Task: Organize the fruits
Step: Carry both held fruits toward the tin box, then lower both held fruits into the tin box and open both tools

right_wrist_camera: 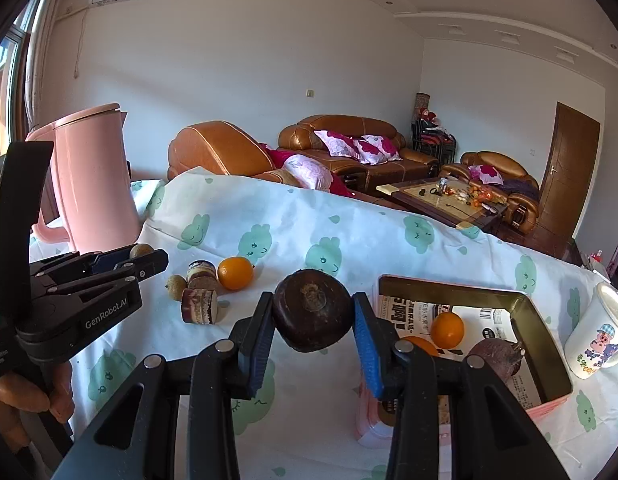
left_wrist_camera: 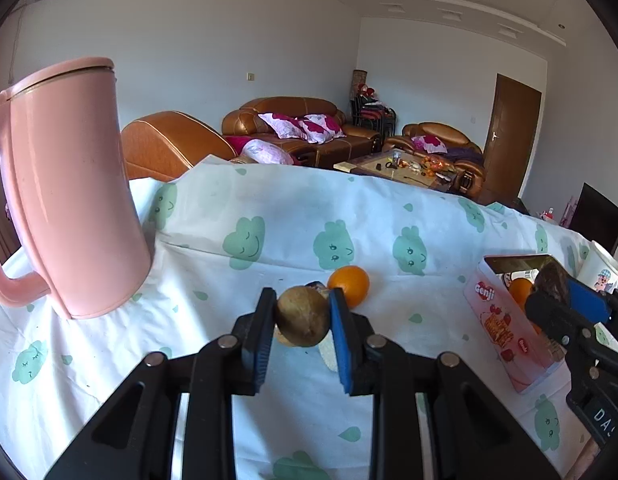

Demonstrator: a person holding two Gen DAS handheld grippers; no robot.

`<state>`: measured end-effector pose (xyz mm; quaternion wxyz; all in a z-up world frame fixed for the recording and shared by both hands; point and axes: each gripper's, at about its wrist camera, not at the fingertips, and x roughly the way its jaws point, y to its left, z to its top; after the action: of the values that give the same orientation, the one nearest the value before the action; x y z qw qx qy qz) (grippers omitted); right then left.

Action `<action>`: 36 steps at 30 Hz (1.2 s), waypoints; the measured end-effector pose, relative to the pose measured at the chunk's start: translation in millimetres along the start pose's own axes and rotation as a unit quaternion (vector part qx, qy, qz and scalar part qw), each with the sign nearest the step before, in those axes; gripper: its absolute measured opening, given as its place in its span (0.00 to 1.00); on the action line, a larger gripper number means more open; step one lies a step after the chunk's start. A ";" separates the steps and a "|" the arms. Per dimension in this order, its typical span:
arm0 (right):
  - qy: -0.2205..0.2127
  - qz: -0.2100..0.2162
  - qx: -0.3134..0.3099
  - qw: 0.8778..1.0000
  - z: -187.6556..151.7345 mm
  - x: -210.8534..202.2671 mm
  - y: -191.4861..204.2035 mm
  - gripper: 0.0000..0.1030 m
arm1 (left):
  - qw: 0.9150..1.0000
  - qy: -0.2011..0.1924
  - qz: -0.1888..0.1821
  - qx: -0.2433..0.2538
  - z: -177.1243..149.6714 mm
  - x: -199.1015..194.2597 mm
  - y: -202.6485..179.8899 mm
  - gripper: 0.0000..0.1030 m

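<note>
Right now the left tool [left_wrist_camera: 302, 316] squeezes a small brown round fruit [left_wrist_camera: 303, 316] between its two fingers, lifted above the cloth-covered surface [left_wrist_camera: 237, 300]. Just past it an orange [left_wrist_camera: 349, 285] sits on the cloth. Far off to its left stands a pink jug [left_wrist_camera: 69, 200].

The right tool [right_wrist_camera: 313, 320] squeezes a dark brown round fruit [right_wrist_camera: 313, 316] and holds it up in the air. Just to its right is an open pink tin box [right_wrist_camera: 545, 332]. Inside the box lie an orange fruit [right_wrist_camera: 447, 329] and another dark fruit [right_wrist_camera: 495, 358]. Past the box stands a white cup [right_wrist_camera: 599, 334] with a cartoon on it. To the left of this tool, little cake pieces [right_wrist_camera: 200, 306] and a small yellow-brown fruit [right_wrist_camera: 176, 282] rest on the cloth near the orange.
</note>
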<state>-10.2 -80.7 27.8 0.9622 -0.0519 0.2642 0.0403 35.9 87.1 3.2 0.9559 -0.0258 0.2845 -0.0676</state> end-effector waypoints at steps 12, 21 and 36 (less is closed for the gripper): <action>-0.011 -0.024 0.024 0.999 0.8 -10.4 -41.8 0.39 | 0.999 -0.010 -0.022 0.023 0.0 -2.8 -54.6 0.28; -0.010 -0.050 0.036 0.998 -2.0 -13.0 -74.1 0.39 | 0.998 -0.009 -0.050 0.042 0.7 -1.1 -98.3 0.28; -0.008 -0.084 0.067 0.994 -7.0 -16.6 -129.3 0.39 | 0.994 -0.005 -0.084 0.075 2.2 4.8 -170.0 0.28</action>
<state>-14.4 -210.6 40.6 0.9655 -0.0093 0.2537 -0.0580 21.5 -81.7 17.4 0.9476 0.0218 0.2703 -0.1686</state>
